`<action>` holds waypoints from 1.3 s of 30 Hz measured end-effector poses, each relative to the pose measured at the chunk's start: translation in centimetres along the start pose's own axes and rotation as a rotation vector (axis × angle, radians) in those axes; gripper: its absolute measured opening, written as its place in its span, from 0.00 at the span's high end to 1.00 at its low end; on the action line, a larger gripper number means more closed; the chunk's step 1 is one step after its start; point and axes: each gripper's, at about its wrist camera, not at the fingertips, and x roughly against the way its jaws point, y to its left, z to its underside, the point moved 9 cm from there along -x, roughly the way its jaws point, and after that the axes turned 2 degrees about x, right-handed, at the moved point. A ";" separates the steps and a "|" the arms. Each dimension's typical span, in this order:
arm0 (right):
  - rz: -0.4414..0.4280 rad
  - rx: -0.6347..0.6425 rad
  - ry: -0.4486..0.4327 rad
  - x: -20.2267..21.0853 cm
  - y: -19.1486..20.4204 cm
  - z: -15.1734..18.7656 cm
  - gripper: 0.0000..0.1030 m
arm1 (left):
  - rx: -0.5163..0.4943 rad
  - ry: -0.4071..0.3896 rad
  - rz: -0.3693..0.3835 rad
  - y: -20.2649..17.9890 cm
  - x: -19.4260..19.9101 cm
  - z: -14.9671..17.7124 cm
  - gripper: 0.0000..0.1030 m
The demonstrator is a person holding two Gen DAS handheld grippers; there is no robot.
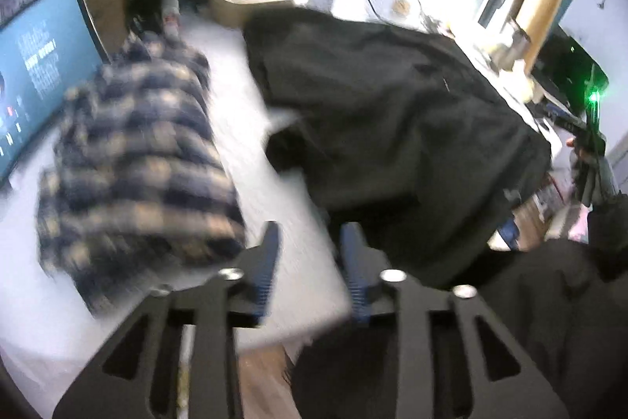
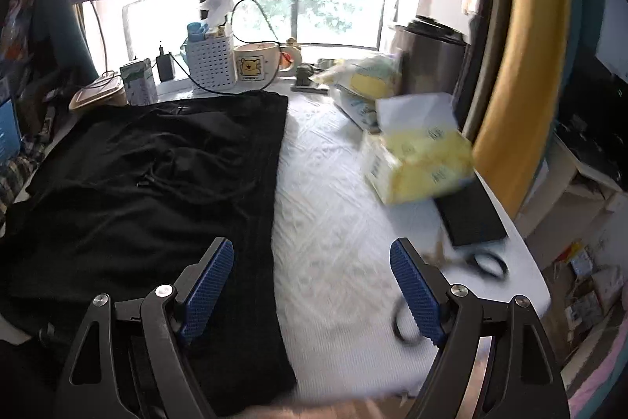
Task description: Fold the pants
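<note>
The black pants (image 1: 392, 112) lie spread on the white table (image 1: 243, 112), folded lengthwise. My left gripper (image 1: 312, 246) is open and empty, hovering over the table's near edge just left of the pants' lower end. In the right wrist view the pants (image 2: 157, 183) cover the left half of the table (image 2: 333, 214), with a straight right edge. My right gripper (image 2: 312, 262) is wide open and empty; its left fingertip (image 2: 216, 262) is over the pants' right edge, its right one over bare table.
A plaid shirt (image 1: 137, 163) lies left of the pants, beside a monitor (image 1: 35, 77). Yellow tissue packs (image 2: 416, 160), a black flat object (image 2: 471, 218), black loops (image 2: 486, 262), a white basket (image 2: 212, 61) and a mug (image 2: 255, 63) crowd the table's right and back.
</note>
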 end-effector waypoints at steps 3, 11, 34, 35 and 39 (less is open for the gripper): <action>-0.038 0.046 -0.003 -2.2 1.4 -2.1 0.19 | -0.017 -0.049 -0.049 0.8 -1.5 -3.7 0.45; -0.087 0.165 0.052 -8.2 3.9 -6.7 0.19 | -0.021 0.008 -0.085 1.8 -10.5 -11.6 0.44; 0.010 0.092 0.039 0.4 1.3 3.3 0.19 | 0.023 -0.039 -0.003 -3.3 -4.6 0.4 0.44; 0.016 0.086 0.040 0.8 1.3 3.7 0.19 | 0.011 -0.045 -0.001 -3.6 -4.3 0.9 0.44; 0.017 0.058 0.032 2.4 1.5 5.2 0.19 | -0.047 -0.044 0.001 -4.8 -3.5 3.4 0.44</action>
